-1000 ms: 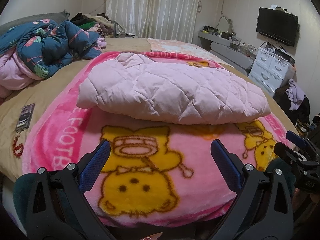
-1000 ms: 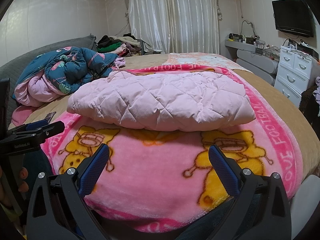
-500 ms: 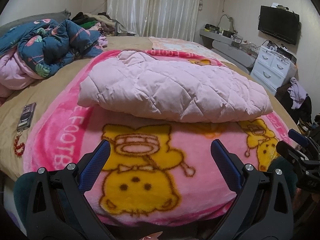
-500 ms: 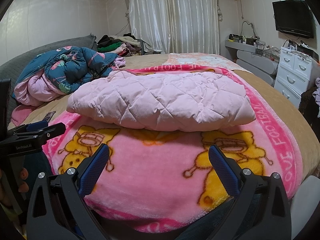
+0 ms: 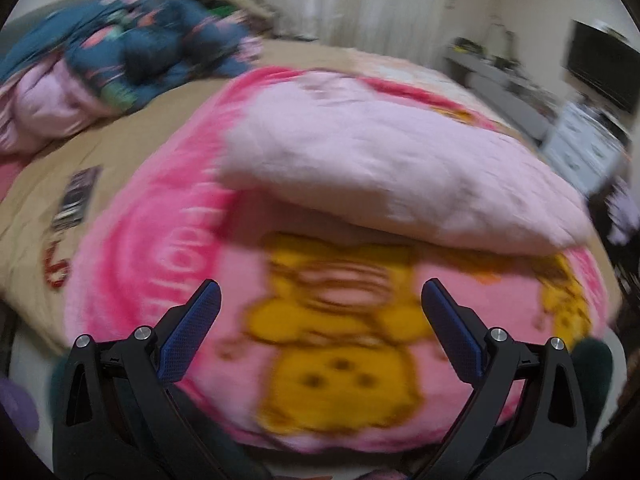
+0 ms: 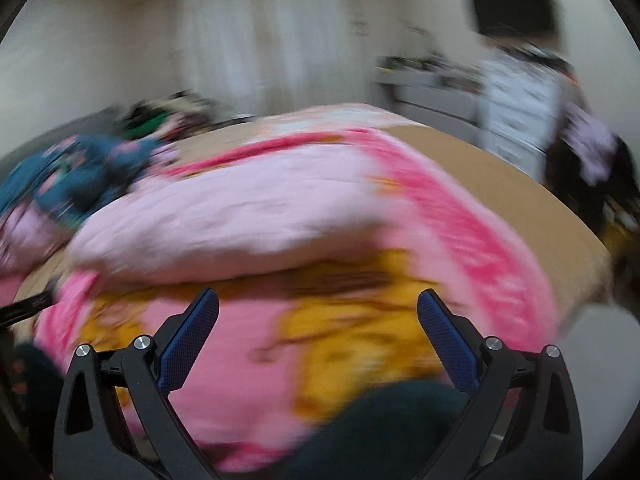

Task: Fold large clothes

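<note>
Two hand-held grippers: left hand-held gripper [image 5: 320,294] and right hand-held gripper [image 6: 318,302] are both hanging spread wide, gripping nothing.
Garment: folded pale pink quilted jacket [image 5: 384,168] is lying on the pink cartoon blanket [image 5: 332,344] on the bed, beyond both.

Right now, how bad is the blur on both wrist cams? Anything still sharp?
Left wrist: heavy motion blur over the pink quilted garment and cartoon blanket; only the left gripper, open, is crisp. Right wrist: blur stronger, smeared sideways, TV a dark smudge; right gripper, open, stays sharp. Both show fisheye bowing and dark corners.
</note>
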The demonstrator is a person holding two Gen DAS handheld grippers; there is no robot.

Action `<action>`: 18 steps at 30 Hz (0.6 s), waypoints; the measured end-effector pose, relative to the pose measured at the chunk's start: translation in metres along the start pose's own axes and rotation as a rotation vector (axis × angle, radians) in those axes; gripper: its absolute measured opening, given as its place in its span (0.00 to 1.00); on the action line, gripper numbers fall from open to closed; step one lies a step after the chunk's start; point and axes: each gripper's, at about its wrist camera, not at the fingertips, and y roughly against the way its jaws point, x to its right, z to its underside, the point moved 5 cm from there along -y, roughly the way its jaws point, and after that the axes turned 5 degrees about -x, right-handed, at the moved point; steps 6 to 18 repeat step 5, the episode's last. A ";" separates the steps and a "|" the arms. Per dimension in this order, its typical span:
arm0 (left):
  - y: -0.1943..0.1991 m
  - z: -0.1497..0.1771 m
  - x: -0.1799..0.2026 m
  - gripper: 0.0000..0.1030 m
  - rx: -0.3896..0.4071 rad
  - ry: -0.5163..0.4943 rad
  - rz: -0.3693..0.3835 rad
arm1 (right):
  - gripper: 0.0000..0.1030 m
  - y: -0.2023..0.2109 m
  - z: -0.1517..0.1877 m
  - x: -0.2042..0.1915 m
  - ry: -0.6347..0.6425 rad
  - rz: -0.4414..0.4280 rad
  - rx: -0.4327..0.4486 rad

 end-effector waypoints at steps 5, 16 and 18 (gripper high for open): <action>-0.012 -0.032 -0.126 0.91 0.008 0.246 -0.172 | 0.96 -0.031 0.013 0.207 -0.281 0.455 -0.083; -0.012 -0.032 -0.126 0.91 0.008 0.246 -0.172 | 0.96 -0.031 0.013 0.207 -0.281 0.455 -0.083; -0.012 -0.032 -0.126 0.91 0.008 0.246 -0.172 | 0.96 -0.031 0.013 0.207 -0.281 0.455 -0.083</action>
